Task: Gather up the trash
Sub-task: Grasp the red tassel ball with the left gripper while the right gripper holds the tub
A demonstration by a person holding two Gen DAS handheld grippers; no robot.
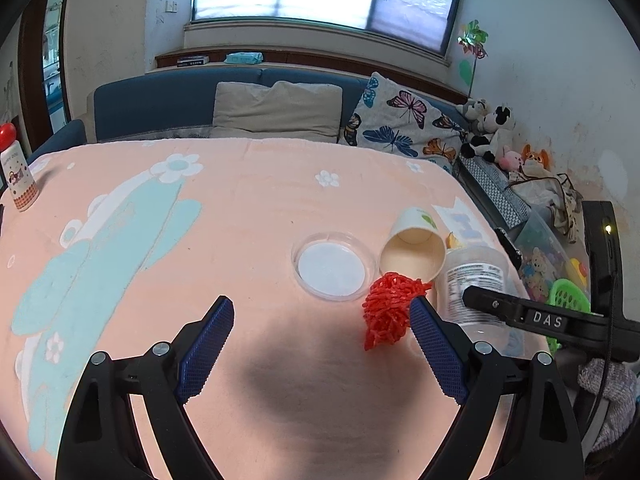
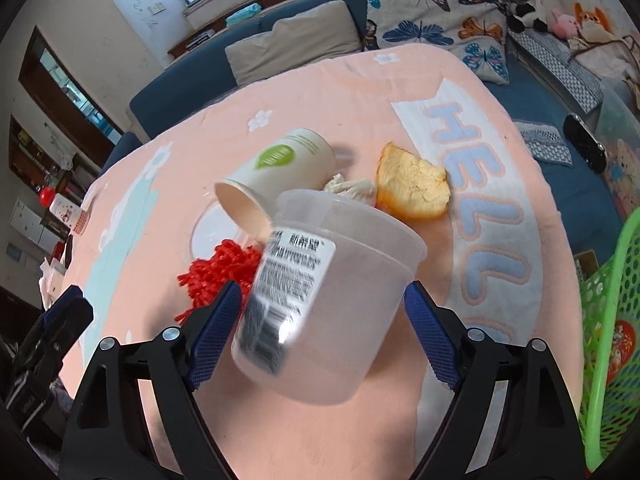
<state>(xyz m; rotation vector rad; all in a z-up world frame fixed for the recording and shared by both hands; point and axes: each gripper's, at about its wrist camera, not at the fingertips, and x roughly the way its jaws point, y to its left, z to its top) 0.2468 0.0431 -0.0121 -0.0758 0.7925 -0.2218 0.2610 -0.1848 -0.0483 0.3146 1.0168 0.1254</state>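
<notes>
Between the spread pads of the right tongs (image 2: 322, 298) sat a clear plastic tub (image 2: 320, 300), tilted, its printed label blurred and unreadable; whether the pads touched its walls could not be told, and nothing showed inside it. Just behind the tub a paper cup (image 2: 280, 172) lay on its side with its mouth open and bare. Left of the tub lay a red mesh net (image 2: 216, 272), partly hidden by the tub and one pad, and behind that a clear round lid (image 1: 332, 266) lay flat. Behind the tub on its right rested an orange peel (image 2: 412, 190), with a crumpled white scrap (image 2: 352, 188) half hidden by the tub's rim. The left tongs (image 1: 322, 310) hung open and held nothing, one pad just beside the net. Everything lay on a desk covered by a pink flowered cloth (image 1: 248, 200). A green mesh basket (image 2: 612, 312) stood right of the tub, cut off by the frame. Beyond the desk ran a blue sofa (image 1: 168, 100) with a butterfly cushion (image 1: 400, 120).
</notes>
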